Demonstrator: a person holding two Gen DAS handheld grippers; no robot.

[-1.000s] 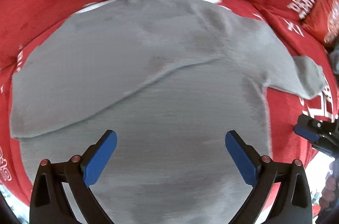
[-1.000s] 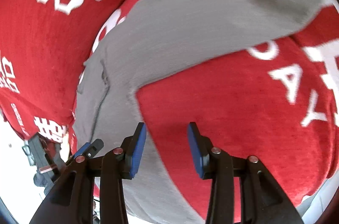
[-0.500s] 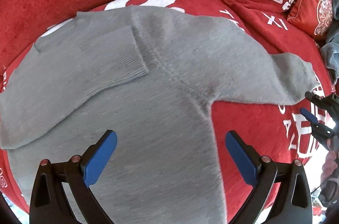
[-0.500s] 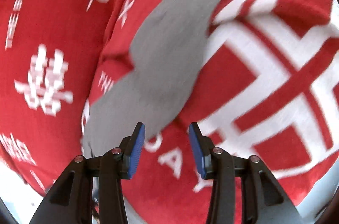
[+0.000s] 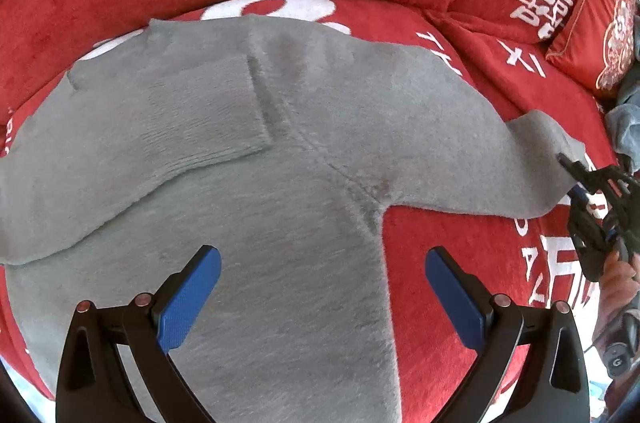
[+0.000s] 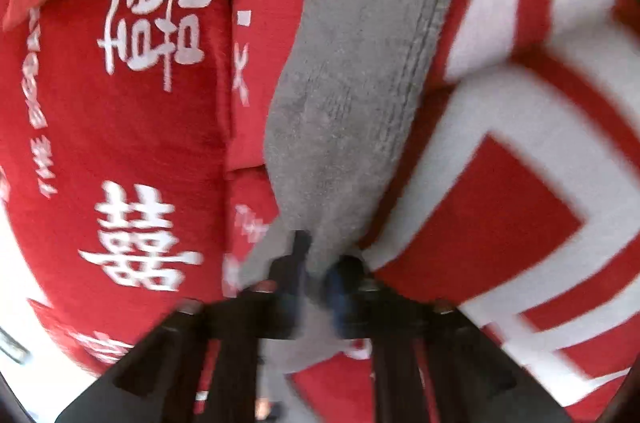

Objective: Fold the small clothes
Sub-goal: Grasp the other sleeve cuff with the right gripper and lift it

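Grey sweater (image 5: 280,183), red bed cover (image 5: 460,243): R gripper (image 6: 316,275) fingers just closed, pinching sleeve cuff (image 6: 360,71); L gripper (image 5: 320,297) fingers spread, empty. Step: sleeve fold. Next: carry cuff across body.

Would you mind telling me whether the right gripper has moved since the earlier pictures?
Yes. In the left wrist view the right gripper has gone up along the red cover to the grey sleeve's cuff, and its jaws have just closed on it.
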